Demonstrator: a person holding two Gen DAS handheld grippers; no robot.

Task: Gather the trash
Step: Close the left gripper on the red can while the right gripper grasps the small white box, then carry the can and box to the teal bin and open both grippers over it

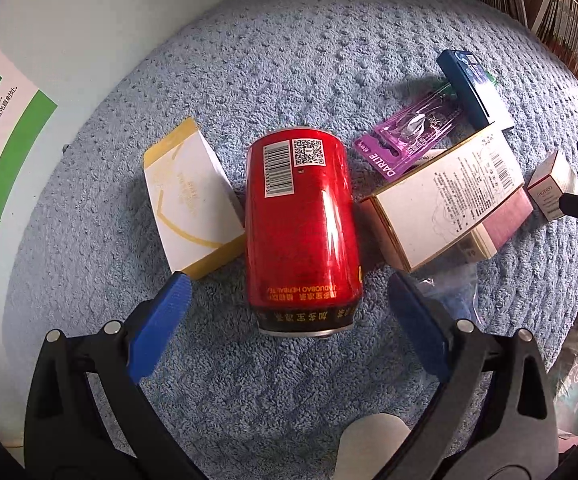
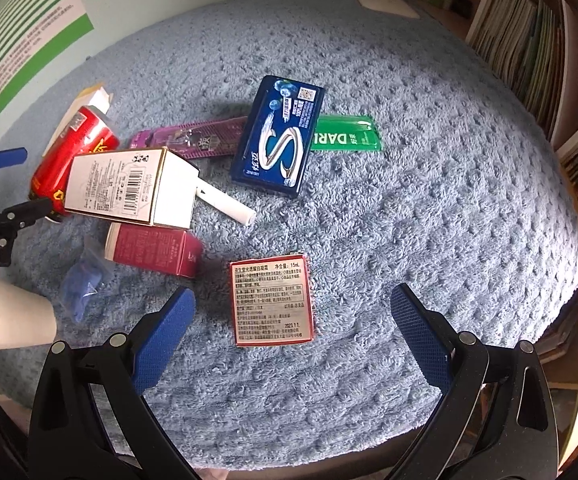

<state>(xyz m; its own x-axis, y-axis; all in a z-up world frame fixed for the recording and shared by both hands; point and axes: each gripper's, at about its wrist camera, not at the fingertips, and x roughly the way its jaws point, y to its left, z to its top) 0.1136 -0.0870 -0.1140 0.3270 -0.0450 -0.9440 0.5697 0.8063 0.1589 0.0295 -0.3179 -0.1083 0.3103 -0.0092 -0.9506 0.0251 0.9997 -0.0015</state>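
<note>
Now my left gripper point(image 1: 289, 300), jaws wide and empty, hangs over the red can point(image 1: 301, 228); it lies mid-blanket point(image 1: 329, 60), long axis running between my fingers. Right gripper point(image 2: 293, 312) wide over the small red-edged box point(image 2: 271, 300).

Place: a lived-in room at home, study corner by the look of it.
Surface: a blue-grey fluffy towel point(image 2: 369, 208) spread as the work area.
Shelves: at three o'clock, bookshelves point(image 2: 529, 60) packed with magazines and thin books.
Wall: at ten o'clock, a green-striped printed poster point(image 2: 29, 28) on a pale wall.
Clutter: household packaging, a drink can point(image 1: 301, 232), a gum box point(image 2: 277, 136).
</note>
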